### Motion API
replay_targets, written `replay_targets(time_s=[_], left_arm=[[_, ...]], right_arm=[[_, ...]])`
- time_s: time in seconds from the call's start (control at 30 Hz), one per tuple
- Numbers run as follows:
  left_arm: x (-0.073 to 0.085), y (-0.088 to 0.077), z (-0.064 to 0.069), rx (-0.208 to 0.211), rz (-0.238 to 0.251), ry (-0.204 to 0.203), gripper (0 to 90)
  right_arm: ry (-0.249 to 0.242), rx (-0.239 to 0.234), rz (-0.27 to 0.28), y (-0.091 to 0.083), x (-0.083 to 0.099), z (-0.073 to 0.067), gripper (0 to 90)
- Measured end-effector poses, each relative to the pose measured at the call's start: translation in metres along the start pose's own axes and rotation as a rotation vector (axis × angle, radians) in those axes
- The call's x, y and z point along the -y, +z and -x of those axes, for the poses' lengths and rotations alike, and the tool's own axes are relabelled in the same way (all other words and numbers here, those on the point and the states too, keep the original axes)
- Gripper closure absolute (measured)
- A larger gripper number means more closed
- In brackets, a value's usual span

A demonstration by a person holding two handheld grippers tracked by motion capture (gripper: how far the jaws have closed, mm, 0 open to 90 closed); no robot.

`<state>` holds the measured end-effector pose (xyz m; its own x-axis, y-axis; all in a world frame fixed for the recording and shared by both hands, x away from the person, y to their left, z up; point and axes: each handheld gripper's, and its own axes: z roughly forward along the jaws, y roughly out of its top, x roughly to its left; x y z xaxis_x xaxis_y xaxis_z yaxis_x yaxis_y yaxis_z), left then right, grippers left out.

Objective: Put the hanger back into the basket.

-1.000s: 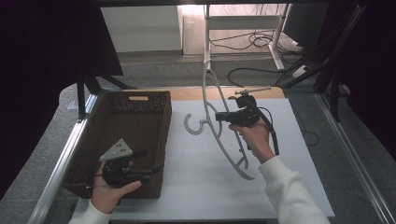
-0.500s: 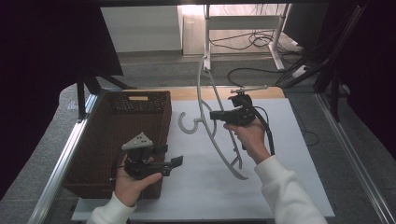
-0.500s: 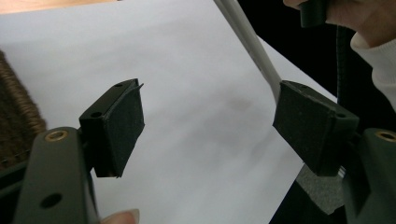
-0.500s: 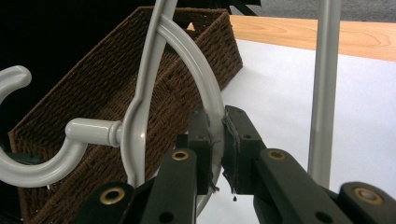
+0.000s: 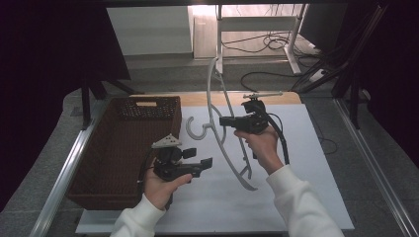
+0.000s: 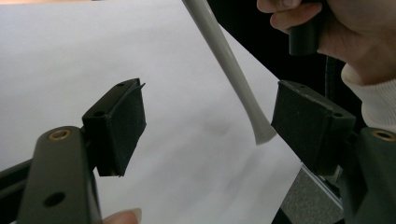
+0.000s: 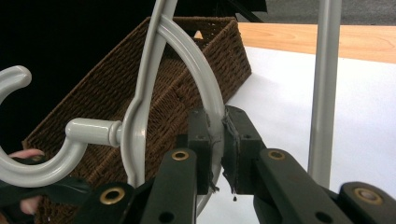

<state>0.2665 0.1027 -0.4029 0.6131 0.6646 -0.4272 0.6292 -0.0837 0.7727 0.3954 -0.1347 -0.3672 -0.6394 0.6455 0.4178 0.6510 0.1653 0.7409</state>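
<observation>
A grey plastic hanger (image 5: 232,163) is held tilted above the white sheet (image 5: 306,177), its hook (image 5: 190,131) pointing toward the basket. My right gripper (image 5: 225,121) is shut on the hanger's curved arm (image 7: 212,107), near the hook (image 7: 32,170). My left gripper (image 5: 200,165) hangs over the sheet beside the basket with its jaws wide open. In the left gripper view, the hanger's lower end (image 6: 261,133) lies between the pads (image 6: 123,121), nearer the right one and touching neither.
A brown wicker basket (image 5: 118,148) stands at the left of the table, with its wall (image 7: 93,102) just behind the hook. A strip of wooden tabletop (image 5: 197,98) shows beyond the sheet. Metal rails run along both sides, and cables lie on the floor behind.
My left hand has moved right, from above the basket out over the white sheet toward the hanger's lower end. The right hand and the hanger have hardly shifted.
</observation>
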Motion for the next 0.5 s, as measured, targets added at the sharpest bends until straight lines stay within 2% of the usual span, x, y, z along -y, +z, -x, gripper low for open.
replay_targets(time_s=[0.3,0.5], left_arm=[[-0.007,0.029,-0.005,0.009,0.033,-0.073,32.1],[-0.008,0.045,-0.006,0.033,0.065,-0.113,39.8]], right_arm=[[0.028,-0.024,0.038,0.000,0.002,-0.001,81.6],[0.076,-0.044,0.073,0.000,0.004,0.003,81.5]])
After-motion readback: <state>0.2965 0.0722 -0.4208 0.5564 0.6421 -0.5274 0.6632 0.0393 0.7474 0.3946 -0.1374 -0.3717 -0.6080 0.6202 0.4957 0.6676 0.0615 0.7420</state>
